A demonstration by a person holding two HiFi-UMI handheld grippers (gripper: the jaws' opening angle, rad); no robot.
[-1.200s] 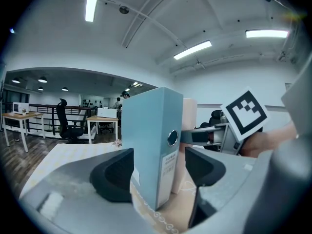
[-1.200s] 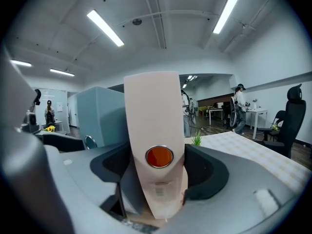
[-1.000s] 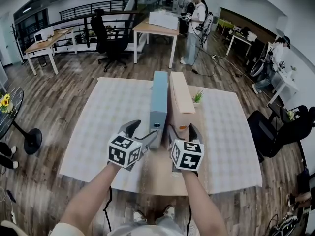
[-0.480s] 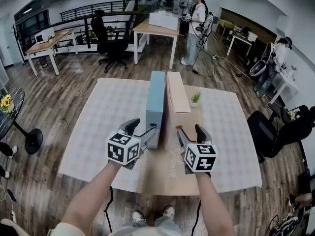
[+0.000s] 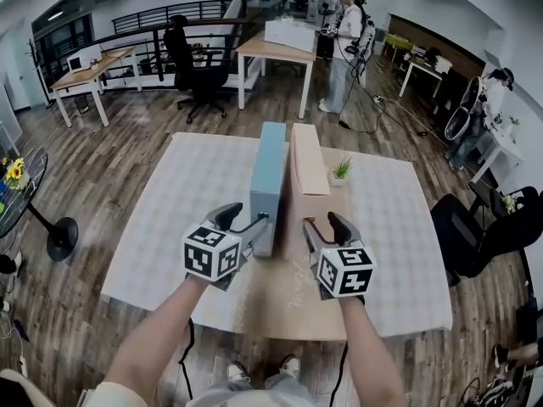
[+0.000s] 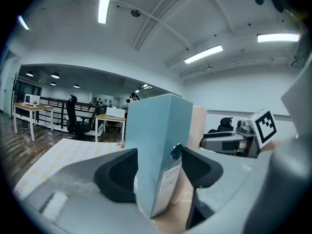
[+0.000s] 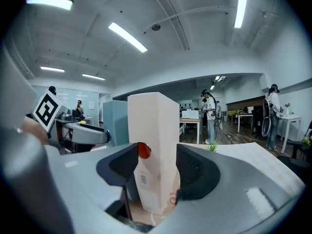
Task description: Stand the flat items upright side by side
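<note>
Two boxes stand upright side by side down the middle of the table [image 5: 280, 312], close together. The blue box [image 5: 270, 172] is nearer the left edge, the tan box [image 5: 307, 159] nearer the right. My left gripper [image 5: 248, 219] straddles the blue box's near end. Its jaws have just been closing, but one pad looks just off the box, so nothing is gripped. My right gripper [image 5: 322, 222] has also been closing and now clamps the tan box's near end, pads on both sides. A small plant [image 5: 341, 170] sits just beside the tan box.
</note>
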